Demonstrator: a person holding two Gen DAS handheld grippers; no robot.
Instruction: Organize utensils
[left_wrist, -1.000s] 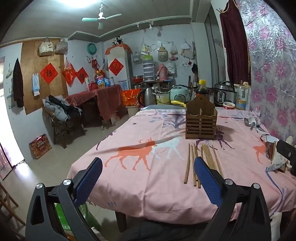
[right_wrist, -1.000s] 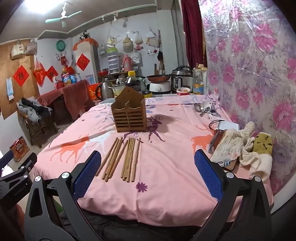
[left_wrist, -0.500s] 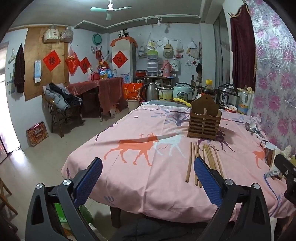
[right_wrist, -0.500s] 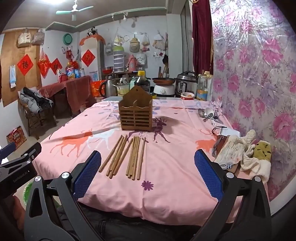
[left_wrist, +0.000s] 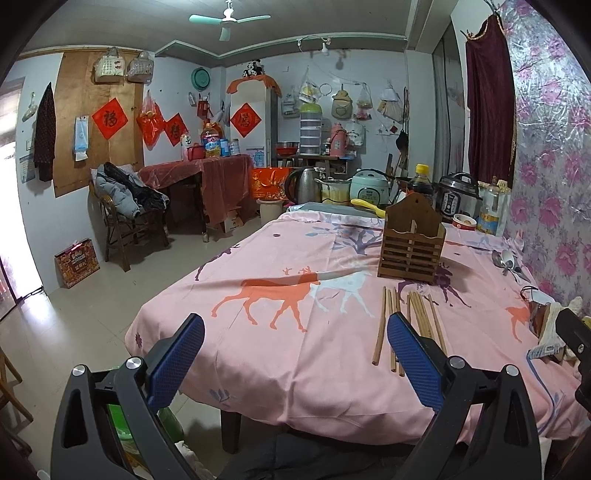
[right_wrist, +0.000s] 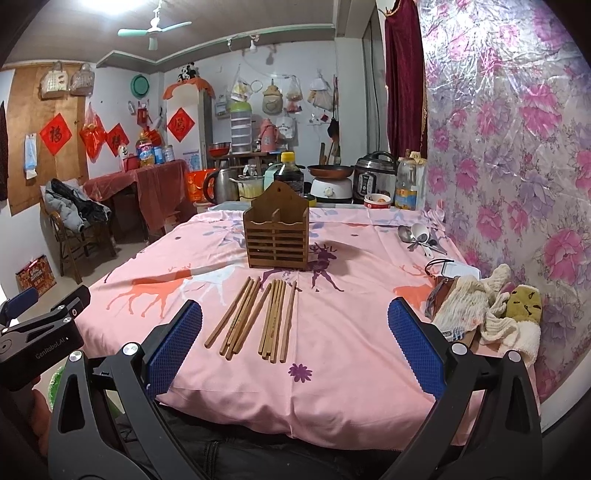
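Observation:
Several wooden chopsticks (right_wrist: 258, 317) lie side by side on the pink deer-print tablecloth (right_wrist: 351, 332), in front of an upright wooden slatted utensil holder (right_wrist: 277, 236). Metal and white spoons (right_wrist: 419, 236) lie at the right by the wall. My right gripper (right_wrist: 295, 343) is open and empty, above the table's near edge, just short of the chopsticks. My left gripper (left_wrist: 295, 354) is open and empty at the near left corner; the chopsticks (left_wrist: 410, 325) lie by its right finger, the holder (left_wrist: 412, 243) beyond.
A cloth heap and small items (right_wrist: 487, 314) sit at the table's right edge by the floral wall. Cookers, a kettle and bottles (right_wrist: 373, 177) crowd the far end. A chair with coats (left_wrist: 125, 206) stands on the floor to the left.
Both grippers have tilted up and drawn back a little, so the table sits lower and further in view. Both stay open. Nothing on the table has moved.

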